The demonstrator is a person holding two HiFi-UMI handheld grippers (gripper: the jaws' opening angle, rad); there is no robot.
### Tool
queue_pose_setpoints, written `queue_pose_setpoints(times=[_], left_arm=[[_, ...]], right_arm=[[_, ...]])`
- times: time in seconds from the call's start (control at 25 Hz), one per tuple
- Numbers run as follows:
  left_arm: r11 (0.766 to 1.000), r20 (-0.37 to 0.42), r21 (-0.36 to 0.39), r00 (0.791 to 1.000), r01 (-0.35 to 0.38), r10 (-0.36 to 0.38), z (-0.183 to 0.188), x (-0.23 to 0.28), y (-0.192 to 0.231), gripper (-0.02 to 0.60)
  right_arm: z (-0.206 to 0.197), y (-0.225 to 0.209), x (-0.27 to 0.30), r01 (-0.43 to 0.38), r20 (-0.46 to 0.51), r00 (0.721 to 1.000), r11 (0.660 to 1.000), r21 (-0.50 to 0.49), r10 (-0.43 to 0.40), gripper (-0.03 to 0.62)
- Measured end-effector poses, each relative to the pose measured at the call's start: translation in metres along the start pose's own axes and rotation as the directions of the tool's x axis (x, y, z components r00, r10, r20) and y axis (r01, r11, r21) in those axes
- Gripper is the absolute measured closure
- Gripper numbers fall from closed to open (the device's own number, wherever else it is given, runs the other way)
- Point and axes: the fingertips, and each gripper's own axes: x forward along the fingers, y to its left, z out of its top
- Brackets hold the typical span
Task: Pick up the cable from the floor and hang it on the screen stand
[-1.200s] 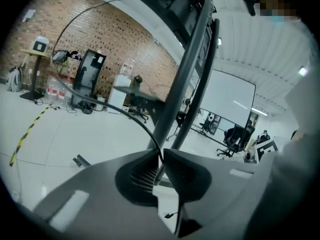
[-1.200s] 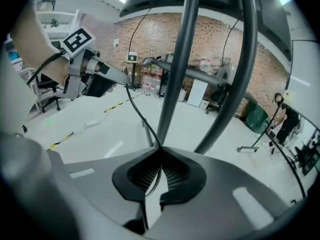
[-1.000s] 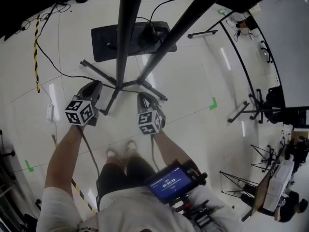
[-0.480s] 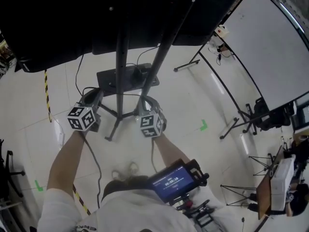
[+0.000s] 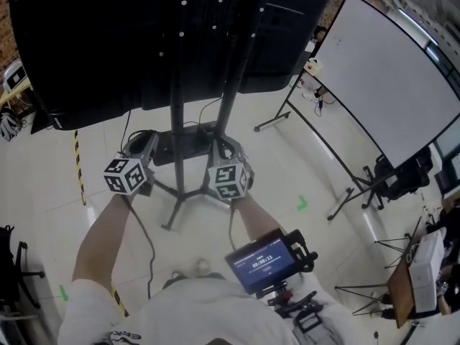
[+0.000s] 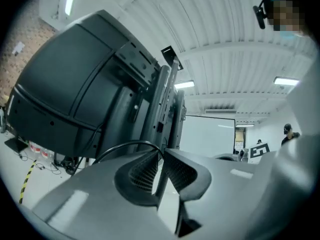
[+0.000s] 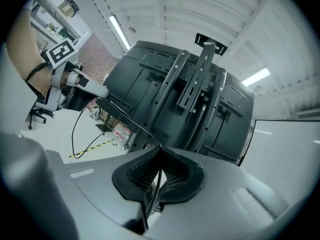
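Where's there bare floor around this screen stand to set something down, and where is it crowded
Bare white floor lies between the stand's black splayed legs and the green tape corner, and left of the legs toward the yellow-black striped tape. Crowded: under the big black screen, around its two posts and black base tray, and by the whiteboard's black feet.

Head view: the screen [image 5: 108, 42] is cut off by the upper edge, and the bodies of the left claw [image 5: 146, 144] and right claw [image 5: 224, 149] cover their own jaws. The cable [image 7: 131, 118] is too thin to trace there against the dark screen stand [image 5: 177, 128]. In the right gripper view its lower run disappears behind the claw body.
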Motion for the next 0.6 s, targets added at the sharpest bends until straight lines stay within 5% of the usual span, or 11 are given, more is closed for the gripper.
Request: queue_pose_setpoints(times=[0.6], left_arm=[[0.989, 0.172, 0.111, 0.978, 0.101, -0.120, 0.149, 0.010, -0.065, 0.545]], right_arm=[[0.149, -0.099, -0.044, 0.193, 0.245, 0.956, 0.975, -0.108, -0.162, 0.569]])
